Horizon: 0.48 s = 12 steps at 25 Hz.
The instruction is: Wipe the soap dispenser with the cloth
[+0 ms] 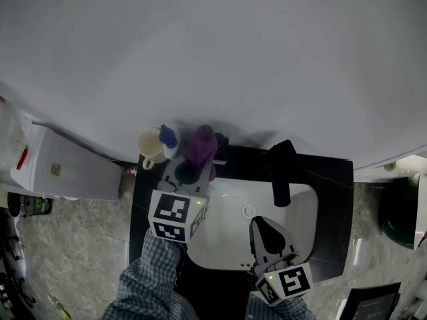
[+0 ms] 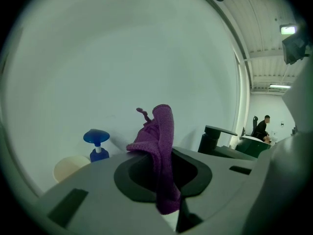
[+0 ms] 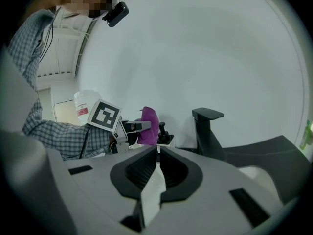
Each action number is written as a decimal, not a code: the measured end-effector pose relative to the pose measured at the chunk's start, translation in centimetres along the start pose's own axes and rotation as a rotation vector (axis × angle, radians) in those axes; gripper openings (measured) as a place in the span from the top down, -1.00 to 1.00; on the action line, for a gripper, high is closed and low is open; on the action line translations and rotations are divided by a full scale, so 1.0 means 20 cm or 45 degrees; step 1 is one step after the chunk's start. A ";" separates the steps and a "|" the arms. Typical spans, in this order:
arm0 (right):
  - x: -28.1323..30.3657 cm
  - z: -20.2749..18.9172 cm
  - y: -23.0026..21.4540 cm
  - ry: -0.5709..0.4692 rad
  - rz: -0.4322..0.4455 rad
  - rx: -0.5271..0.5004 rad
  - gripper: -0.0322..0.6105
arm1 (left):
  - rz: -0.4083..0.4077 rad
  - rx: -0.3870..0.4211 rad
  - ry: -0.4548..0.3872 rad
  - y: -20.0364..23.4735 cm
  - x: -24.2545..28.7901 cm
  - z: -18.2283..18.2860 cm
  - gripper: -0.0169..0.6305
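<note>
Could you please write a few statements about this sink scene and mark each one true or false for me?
1. The left hand-held gripper is shut on the purple cloth. True.
2. The right hand-held gripper holds a sponge. False: its jaws are together with nothing between them.
3. The faucet is white. False: it is black.
4. A cream cup stands next to the blue pump bottle. True.
5. In the head view, the right hand-held gripper is over the white basin. True.
</note>
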State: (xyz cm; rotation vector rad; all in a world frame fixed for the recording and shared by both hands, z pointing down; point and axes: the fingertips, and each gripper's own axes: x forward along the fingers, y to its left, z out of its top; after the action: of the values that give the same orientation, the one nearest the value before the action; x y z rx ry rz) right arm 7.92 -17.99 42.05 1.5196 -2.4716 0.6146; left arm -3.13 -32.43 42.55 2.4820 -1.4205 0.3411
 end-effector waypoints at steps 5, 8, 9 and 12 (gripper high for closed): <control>0.02 0.00 -0.01 0.012 0.013 -0.017 0.80 | 0.038 -0.037 -0.003 0.05 0.03 -0.03 0.75; 0.01 -0.01 -0.02 0.017 0.015 -0.019 0.80 | 0.054 -0.055 -0.014 0.07 0.03 -0.05 0.75; 0.01 -0.01 -0.02 0.019 0.013 -0.018 0.80 | 0.062 -0.058 -0.016 0.07 0.03 -0.05 0.75; 0.02 -0.01 -0.03 0.023 0.008 -0.018 0.80 | 0.096 -0.056 -0.011 0.09 0.02 -0.06 0.75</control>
State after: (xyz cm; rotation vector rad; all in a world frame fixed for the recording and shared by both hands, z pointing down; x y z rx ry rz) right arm 8.30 -18.39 42.49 1.4948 -2.4632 0.6077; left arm -4.60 -33.12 43.99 2.4027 -1.5117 0.3116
